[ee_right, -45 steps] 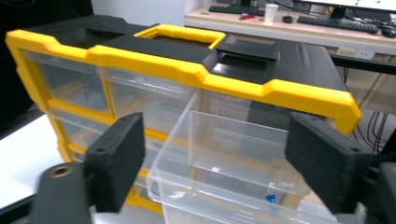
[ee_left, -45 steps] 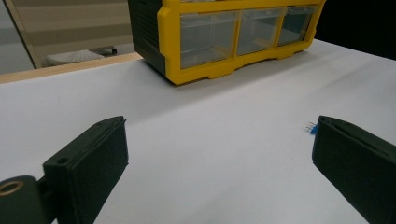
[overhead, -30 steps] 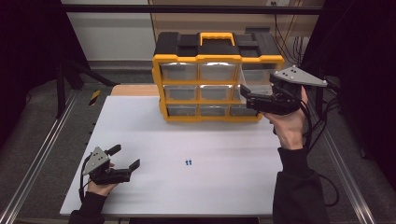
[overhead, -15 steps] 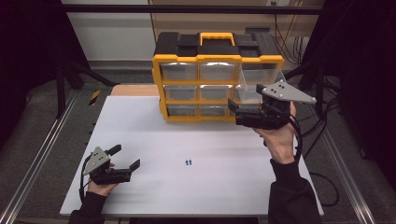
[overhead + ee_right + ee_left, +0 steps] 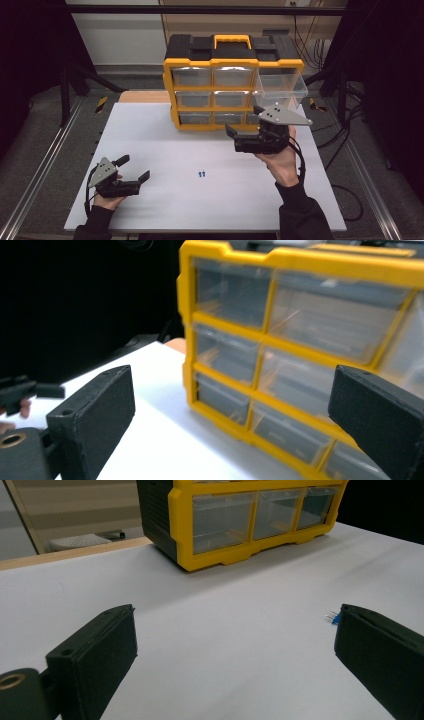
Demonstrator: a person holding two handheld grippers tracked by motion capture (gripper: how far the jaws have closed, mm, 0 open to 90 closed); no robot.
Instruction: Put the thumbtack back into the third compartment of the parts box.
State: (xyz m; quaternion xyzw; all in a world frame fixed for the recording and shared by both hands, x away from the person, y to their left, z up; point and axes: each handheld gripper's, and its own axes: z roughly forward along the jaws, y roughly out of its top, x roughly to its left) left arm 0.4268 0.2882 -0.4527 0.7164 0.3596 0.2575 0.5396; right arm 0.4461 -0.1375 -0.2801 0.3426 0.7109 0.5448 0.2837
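Observation:
A yellow and black drawer organizer point(image 5: 232, 85) stands at the back of the white table point(image 5: 165, 150). Its clear top right drawer point(image 5: 281, 86) sticks out toward me. My right gripper point(image 5: 243, 124) hovers in front of the organizer's lower right, pointing left, open and empty. In the right gripper view the organizer's drawers point(image 5: 300, 345) lie close ahead between the spread jaws. My left gripper point(image 5: 134, 168) rests open near the table's front left. A tiny blue part point(image 5: 201, 174) lies mid-table, also seen as the blue part point(image 5: 333, 617) just beside the right-hand jaw in the left gripper view.
Metal rails point(image 5: 45, 165) run along both sides of the table. Cables point(image 5: 350, 195) trail on the floor at the right. A wooden strip point(image 5: 145, 96) lies behind the table's left rear. Bare white surface stretches between the two grippers.
My right gripper has come down and to the left, away from the organizer's right drawers. The top right drawer stays pulled out. My left gripper has not moved.

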